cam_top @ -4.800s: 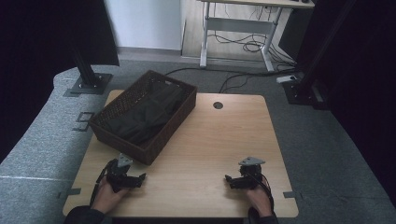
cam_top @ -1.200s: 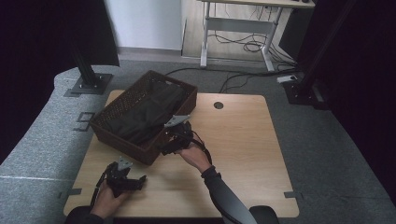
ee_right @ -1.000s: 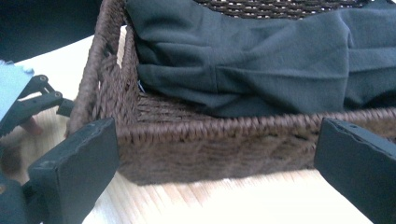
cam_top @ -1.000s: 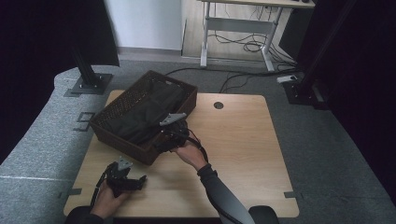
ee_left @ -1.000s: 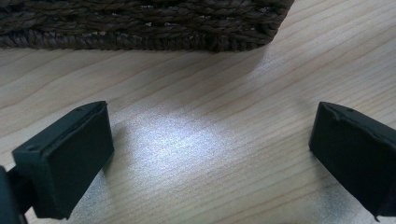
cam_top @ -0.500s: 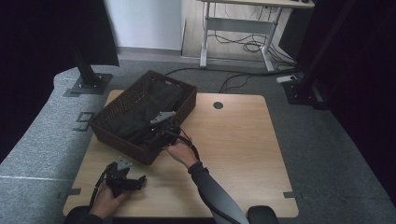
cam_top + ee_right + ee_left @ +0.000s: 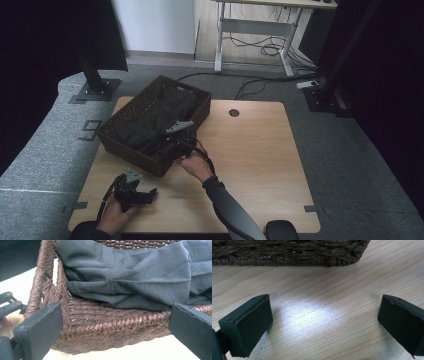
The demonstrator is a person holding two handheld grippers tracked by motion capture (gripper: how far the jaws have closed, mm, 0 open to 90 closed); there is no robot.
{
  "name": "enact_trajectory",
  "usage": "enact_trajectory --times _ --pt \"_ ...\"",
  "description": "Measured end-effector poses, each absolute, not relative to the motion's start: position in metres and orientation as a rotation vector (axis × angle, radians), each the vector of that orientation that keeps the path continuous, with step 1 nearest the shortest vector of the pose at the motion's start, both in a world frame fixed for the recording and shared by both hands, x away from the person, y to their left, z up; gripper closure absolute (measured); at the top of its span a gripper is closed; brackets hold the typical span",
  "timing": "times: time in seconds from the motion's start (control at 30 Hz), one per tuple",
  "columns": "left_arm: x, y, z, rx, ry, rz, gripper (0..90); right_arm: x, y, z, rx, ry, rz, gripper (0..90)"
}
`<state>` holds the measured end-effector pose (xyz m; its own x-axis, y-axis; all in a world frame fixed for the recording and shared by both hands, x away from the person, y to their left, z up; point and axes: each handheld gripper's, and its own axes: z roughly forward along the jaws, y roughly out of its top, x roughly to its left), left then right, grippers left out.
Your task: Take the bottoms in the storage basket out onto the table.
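Over the near rim of the wicker basket (image 7: 131, 151), right tongs (image 7: 167, 146) gaping wide, nothing gripped.

Right tongs hang spread apart at the basket's front corner, and in the right gripper view the two black jaws frame the woven rim with the dark grey cloth (image 7: 140, 277) bundled inside, folds piled up against the wall; can't tell if the jaws touch the weave. Left tongs (image 7: 148, 192) sit down near the front edge of the wooden bench (image 7: 260, 150), also wide open and empty, well apart from the basket. Left gripper view has bare wood grain between its jaws and the basket's braided base up top, which the high view is too far away to make out.
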<state>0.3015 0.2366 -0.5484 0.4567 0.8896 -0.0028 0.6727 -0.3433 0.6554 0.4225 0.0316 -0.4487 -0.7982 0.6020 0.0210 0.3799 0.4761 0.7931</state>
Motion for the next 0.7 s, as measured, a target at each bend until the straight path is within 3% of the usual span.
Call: enact_trajectory --times 0.4,0.7 --pt "0.301 0.237 -0.548 2.121 1.298 0.481 0.0 0.422 0.008 -0.449 0.877 2.437 1.200 0.1" --pt "0.302 0.236 -0.549 2.118 1.300 0.483 0.0 0.422 -0.014 -0.449 0.923 2.408 1.197 5.0"
